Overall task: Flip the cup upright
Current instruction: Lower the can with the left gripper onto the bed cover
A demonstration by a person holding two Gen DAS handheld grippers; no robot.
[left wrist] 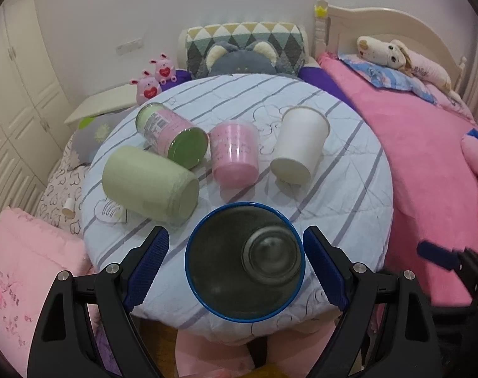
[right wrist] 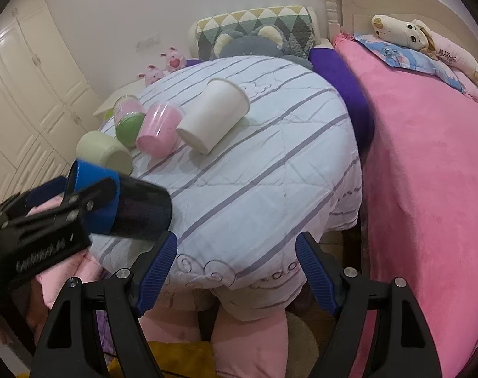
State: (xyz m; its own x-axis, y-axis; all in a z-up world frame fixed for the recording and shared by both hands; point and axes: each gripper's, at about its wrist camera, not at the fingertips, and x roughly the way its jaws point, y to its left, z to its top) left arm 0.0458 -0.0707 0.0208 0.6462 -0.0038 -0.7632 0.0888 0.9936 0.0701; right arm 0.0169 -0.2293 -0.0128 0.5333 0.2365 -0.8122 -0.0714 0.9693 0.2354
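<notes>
A dark cup with a blue rim (left wrist: 243, 261) lies on its side near the front edge of the round table, its mouth facing my left camera. My left gripper (left wrist: 235, 267) is open, its fingers on either side of the rim with a gap on the left. The right wrist view shows this cup (right wrist: 135, 208) from the side, with the left gripper's finger (right wrist: 97, 195) against its blue band. My right gripper (right wrist: 235, 271) is open and empty over the table's front edge.
On the striped tablecloth (left wrist: 349, 189) lie a pale green cup (left wrist: 150, 186), a pink-labelled jar with a green lid (left wrist: 172, 135), a pink cup (left wrist: 235, 154) and a white cup (left wrist: 298, 145), all on their sides. A pink bed (left wrist: 427, 157) stands right, cushions behind.
</notes>
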